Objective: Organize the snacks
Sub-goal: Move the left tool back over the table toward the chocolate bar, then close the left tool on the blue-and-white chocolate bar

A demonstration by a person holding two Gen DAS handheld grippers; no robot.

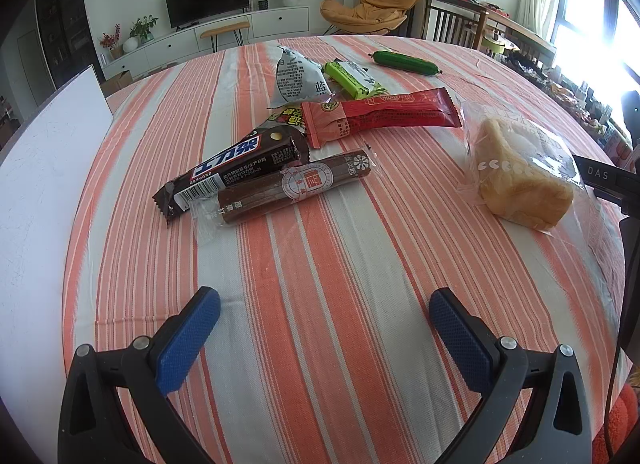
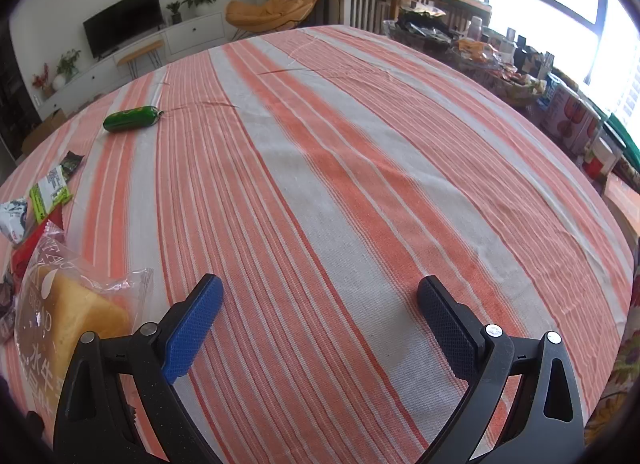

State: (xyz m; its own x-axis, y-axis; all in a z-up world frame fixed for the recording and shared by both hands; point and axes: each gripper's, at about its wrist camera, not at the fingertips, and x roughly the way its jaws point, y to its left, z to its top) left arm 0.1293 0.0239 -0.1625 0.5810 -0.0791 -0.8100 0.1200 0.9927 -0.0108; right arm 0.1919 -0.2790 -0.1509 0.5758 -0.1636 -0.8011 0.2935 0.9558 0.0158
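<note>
I have the left gripper (image 1: 324, 324) above the striped tablecloth (image 1: 320, 256), its blue pads spread wide with nothing between them. Ahead of it lies the cluster of snacks. Nearest is a brown sausage stick (image 1: 288, 188) in clear wrap, lying just in front of and touching a dark chocolate bar (image 1: 232, 168). Beyond those, a red packet (image 1: 380, 114) lies crosswise, its orange end overlapping a dark wrapper with red and yellow print (image 1: 286, 118). Further back sit a grey pouch (image 1: 298, 78) and a light green bar (image 1: 352, 80), close together. A green sausage (image 1: 404, 61) lies alone toward the far edge, well apart from the rest. To my right a wrapped loaf of bread (image 1: 520, 172) rests by itself. A white board (image 1: 52, 160) covers the table's left side.

My right gripper (image 2: 320, 312) is likewise wide apart and empty, over bare cloth. In its view the bread (image 2: 64, 320) lies just beside its left finger (image 2: 192, 328), and the green sausage (image 2: 130, 119) sits far off to the left. Boxes and jars (image 2: 568, 120) crowd the table's right edge near the window.
</note>
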